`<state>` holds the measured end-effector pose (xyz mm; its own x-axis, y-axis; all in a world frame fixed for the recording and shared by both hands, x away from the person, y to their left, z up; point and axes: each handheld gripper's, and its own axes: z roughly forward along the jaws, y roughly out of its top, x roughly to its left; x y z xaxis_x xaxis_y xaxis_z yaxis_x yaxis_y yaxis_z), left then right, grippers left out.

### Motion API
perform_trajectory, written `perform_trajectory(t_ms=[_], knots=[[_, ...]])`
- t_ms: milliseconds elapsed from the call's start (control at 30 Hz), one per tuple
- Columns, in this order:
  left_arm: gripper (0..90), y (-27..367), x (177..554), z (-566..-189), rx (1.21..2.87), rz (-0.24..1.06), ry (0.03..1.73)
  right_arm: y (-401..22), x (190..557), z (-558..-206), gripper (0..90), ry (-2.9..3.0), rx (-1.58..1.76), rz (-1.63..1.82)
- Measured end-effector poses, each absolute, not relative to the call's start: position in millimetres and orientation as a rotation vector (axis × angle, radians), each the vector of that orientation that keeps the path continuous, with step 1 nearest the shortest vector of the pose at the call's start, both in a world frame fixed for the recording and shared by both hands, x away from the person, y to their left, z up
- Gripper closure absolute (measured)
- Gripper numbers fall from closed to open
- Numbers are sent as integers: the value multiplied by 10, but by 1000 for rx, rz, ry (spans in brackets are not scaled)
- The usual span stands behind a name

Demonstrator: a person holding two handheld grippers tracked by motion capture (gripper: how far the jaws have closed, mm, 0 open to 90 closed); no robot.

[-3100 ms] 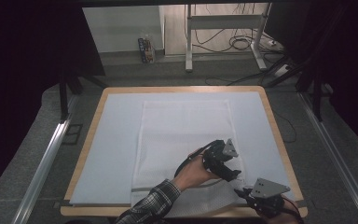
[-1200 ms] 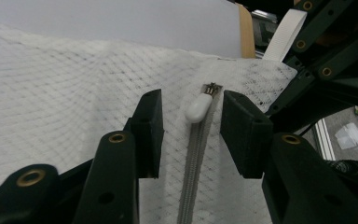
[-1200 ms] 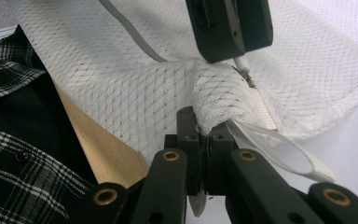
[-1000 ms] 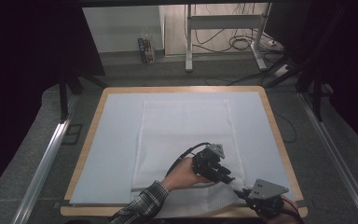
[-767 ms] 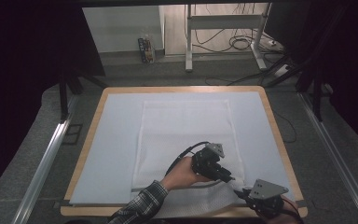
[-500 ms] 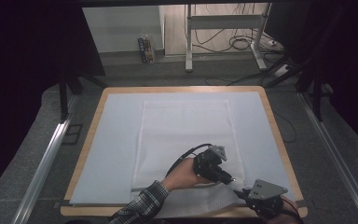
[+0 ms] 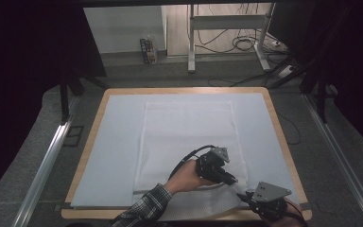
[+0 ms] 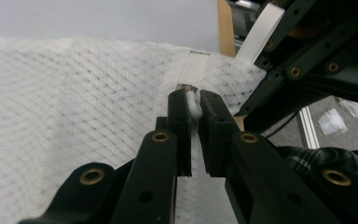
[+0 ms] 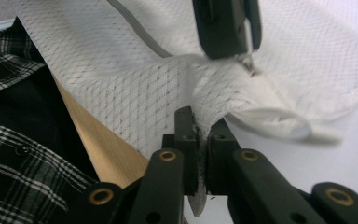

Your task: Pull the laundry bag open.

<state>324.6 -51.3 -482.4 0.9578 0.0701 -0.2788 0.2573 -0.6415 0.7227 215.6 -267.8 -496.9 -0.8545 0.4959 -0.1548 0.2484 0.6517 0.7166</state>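
Observation:
A white mesh towel (image 7: 189, 132) lies spread on the pale mat (image 7: 118, 142), its near right corner lifted and bunched. My left gripper (image 7: 230, 179), held by a hand in a plaid sleeve (image 7: 146, 203), is shut on a pinch of the towel (image 8: 74, 93) near that corner; in the left gripper view (image 8: 193, 100) white cloth shows between its jaws. My right gripper (image 7: 243, 195) sits at the table's near right edge. In the right gripper view (image 9: 203, 128) it is shut on the towel's edge (image 9: 135, 79). The left gripper (image 9: 226, 28) hangs just beyond it.
The wooden table rim (image 7: 283, 142) frames the mat. Metal rails (image 7: 42, 165) run along both sides of the table. A desk frame and cables (image 7: 246, 42) stand on the floor behind. The plaid sleeve (image 9: 9, 140) lies close to the near rim (image 9: 107, 144).
The left gripper slid a little toward the near left over the towel, then held still for the last second. The right gripper has stayed in place.

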Motion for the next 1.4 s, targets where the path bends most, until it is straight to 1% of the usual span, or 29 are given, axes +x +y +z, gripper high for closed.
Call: perform_trajectory(t_ms=[167,267,367,500,633,767,833,900,1067,1167,1200,1267,1300,1400], knots=[[844,-461,3243,-4821,2250,-247,209,-2711,2163,-4949,695,2532,652,1081],[844,-440,3241,-4825,2241,-236,196,-2756,2188,-4936,582,2521,733,1126],[844,-442,3218,-4830,2241,-216,188,-2814,2229,-4923,510,2500,841,1184],[843,-456,3197,-4831,2255,-187,174,-2865,2269,-4875,432,2475,935,1274],[844,-468,3179,-4831,2255,-176,169,-2841,2318,-4868,368,2487,982,1282],[843,-467,3170,-4827,2248,-177,167,-2805,2351,-4852,341,2490,985,1286],[843,-467,3170,-4822,2256,-176,159,-2792,2378,-4852,346,2497,993,1279],[843,-468,3168,-4825,2261,-179,156,-2796,2405,-4852,414,2500,976,1260],[842,-477,3167,-4849,2253,-189,148,-2829,2458,-4836,538,2508,978,1275],[842,-481,3169,-4859,2259,-182,147,-2804,2475,-4851,663,2516,974,1257],[841,-477,3174,-4863,2256,-184,155,-2797,2475,-4851,724,2520,964,1244],[841,-464,3194,-4865,2249,-198,167,-2786,2462,-4850,793,2516,960,1234],[840,-458,3201,-4865,2245,-199,171,-2784,2458,-4850,813,2515,962,1227],[842,-440,3203,-4865,2240,-202,178,-2791,2449,-4853,832,2500,971,1229]])
